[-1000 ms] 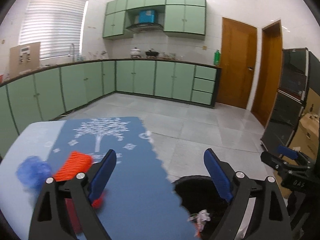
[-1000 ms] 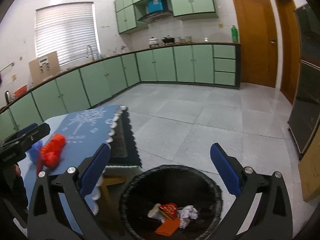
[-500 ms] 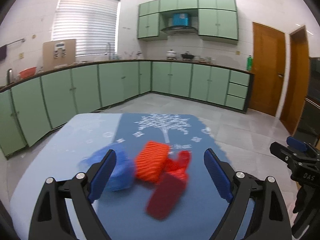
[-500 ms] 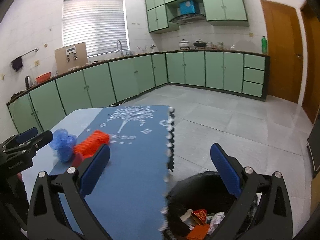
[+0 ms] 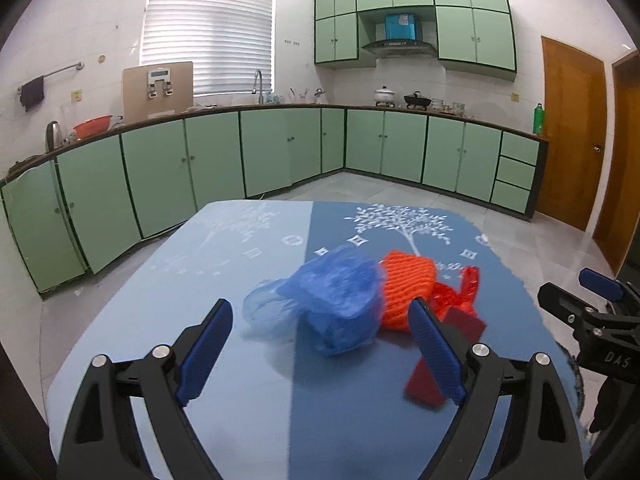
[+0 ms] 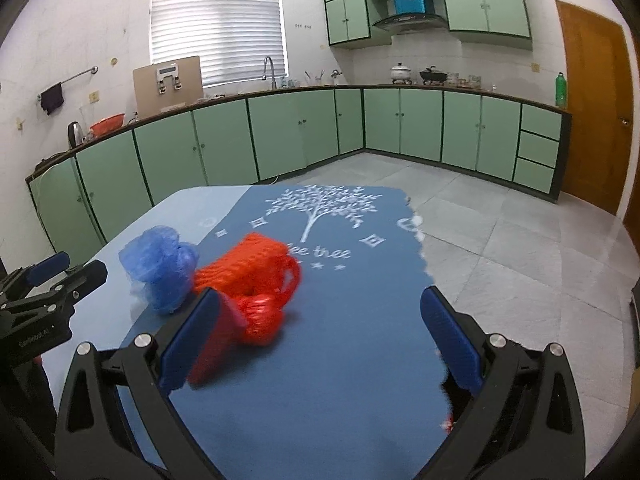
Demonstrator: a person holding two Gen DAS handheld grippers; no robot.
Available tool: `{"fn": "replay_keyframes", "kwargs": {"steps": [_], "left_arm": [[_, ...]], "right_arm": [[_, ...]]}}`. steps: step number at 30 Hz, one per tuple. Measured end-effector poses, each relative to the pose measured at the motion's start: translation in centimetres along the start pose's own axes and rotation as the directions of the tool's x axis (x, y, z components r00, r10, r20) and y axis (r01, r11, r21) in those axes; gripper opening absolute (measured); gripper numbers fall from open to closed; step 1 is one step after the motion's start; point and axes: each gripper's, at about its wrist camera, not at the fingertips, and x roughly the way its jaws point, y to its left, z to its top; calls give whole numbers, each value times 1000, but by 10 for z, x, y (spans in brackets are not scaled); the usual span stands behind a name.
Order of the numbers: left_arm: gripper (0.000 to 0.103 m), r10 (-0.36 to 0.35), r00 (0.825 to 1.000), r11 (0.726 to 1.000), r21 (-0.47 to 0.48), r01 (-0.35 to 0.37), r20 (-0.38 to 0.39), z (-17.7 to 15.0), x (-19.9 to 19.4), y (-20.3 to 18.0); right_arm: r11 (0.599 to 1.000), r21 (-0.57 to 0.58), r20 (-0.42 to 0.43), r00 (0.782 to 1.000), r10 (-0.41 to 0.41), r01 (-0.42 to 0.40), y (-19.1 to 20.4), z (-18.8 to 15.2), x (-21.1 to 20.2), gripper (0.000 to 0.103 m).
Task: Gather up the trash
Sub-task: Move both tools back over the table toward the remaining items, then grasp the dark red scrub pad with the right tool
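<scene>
On desk [image 5: 248, 400], centre: blue plastic bag [image 5: 336, 304] touching orange net [image 5: 406, 292] and red packet [image 6: 212, 344]. Light, soft, crushable, probably slippery. Pinch at crumpled bulk. Left tongs [image 5: 320, 344] spread, empty. Right tongs [image 6: 320, 336] spread, empty.

**Open approach, crowded middle**

The left gripper [image 5: 320, 344] stands wide, nothing between its fingers, and bare cloth [image 5: 248, 408] lies ahead up to the blue bag [image 5: 336, 304]. The bag touches the orange net [image 5: 406, 290], and a red packet [image 5: 448, 356] lies against the net's near side — no gap to slip between them. The right gripper [image 6: 320, 336], also wide, has the packet [image 6: 216, 340] just beside its left finger; bare cloth stretches ahead and to the right — up to the table edge [image 6: 424, 264].
</scene>
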Motion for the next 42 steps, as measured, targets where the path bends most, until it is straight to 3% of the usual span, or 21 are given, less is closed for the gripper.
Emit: {"fn": "replay_keyframes", "kwargs": {"steps": [6, 12, 24, 32, 37, 42], "left_arm": [[87, 21, 1000, 1000, -15, -21, -22, -7, 6, 18], [87, 35, 998, 999, -27, -36, -45, -15, 14, 28], [87, 35, 998, 999, -34, -37, -49, -20, 21, 39], [87, 32, 998, 998, -46, -35, -62, -22, 28, 46], [87, 30, 997, 998, -56, -34, -70, -23, 31, 47], [87, 24, 997, 998, -57, -29, -73, -25, 32, 43]], "right_arm": [[1000, -10, -41, 999, 2, -3, 24, -10, 17, 97], [1000, -6, -95, 995, -4, 3, 44, -17, 34, 84], [999, -17, -149, 987, -52, 50, 69, -24, 58, 84], [998, -11, -206, 976, -66, 65, 68, -22, 74, 82], [995, -63, -203, 975, -87, 76, 64, -23, 68, 82], [995, -40, -239, 965, -103, 96, 47, -29, 62, 82]]}}
